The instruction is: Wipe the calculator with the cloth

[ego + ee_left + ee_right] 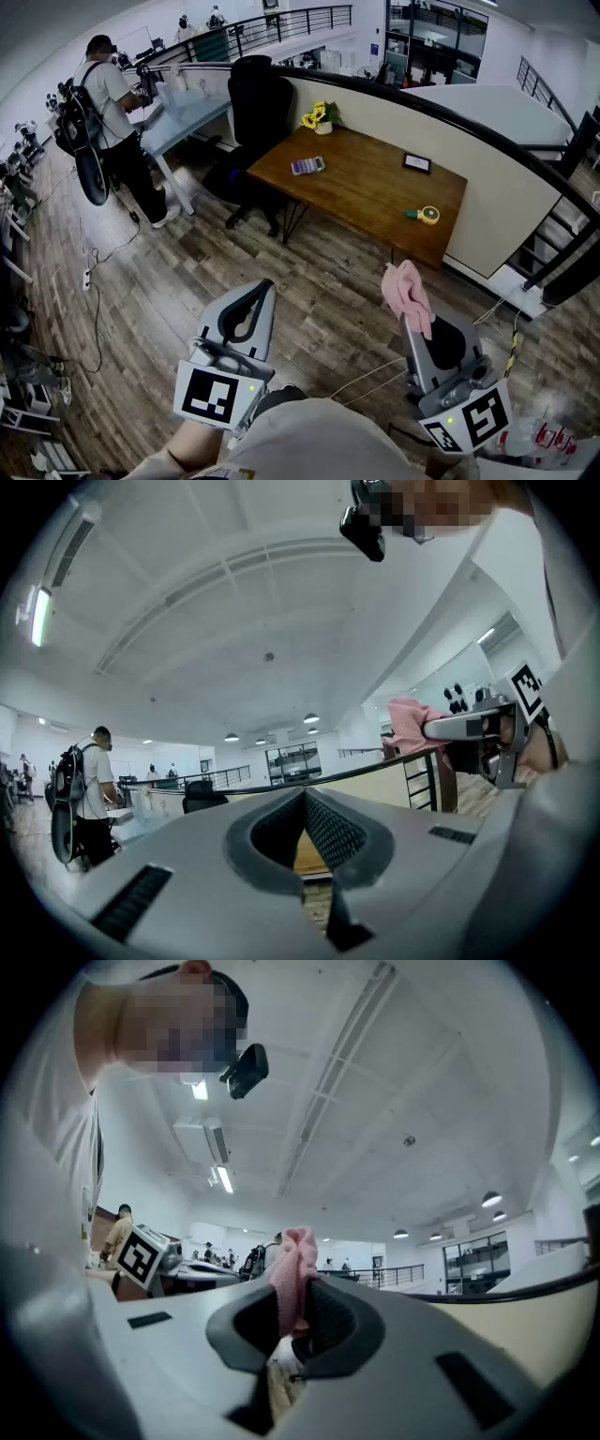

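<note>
Clamping cloth [407, 292], right hand-held gripper [412, 323]; left hand-held gripper [265, 287] closed, empty; calculator [307, 166] well apart.

— Where is the calculator [307, 166]?
— Small, greyish, lying flat and askew near the far left corner of the wooden table [375, 192].
— And the cloth [407, 295]?
— Pink, crumpled, pinched upright in the right gripper [298, 1309], well apart from the calculator.

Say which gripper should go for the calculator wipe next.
Right. The right gripper is shut on the pink cloth; the left gripper is shut and empty. The calculator lies on the table ahead, well away from both.
</note>
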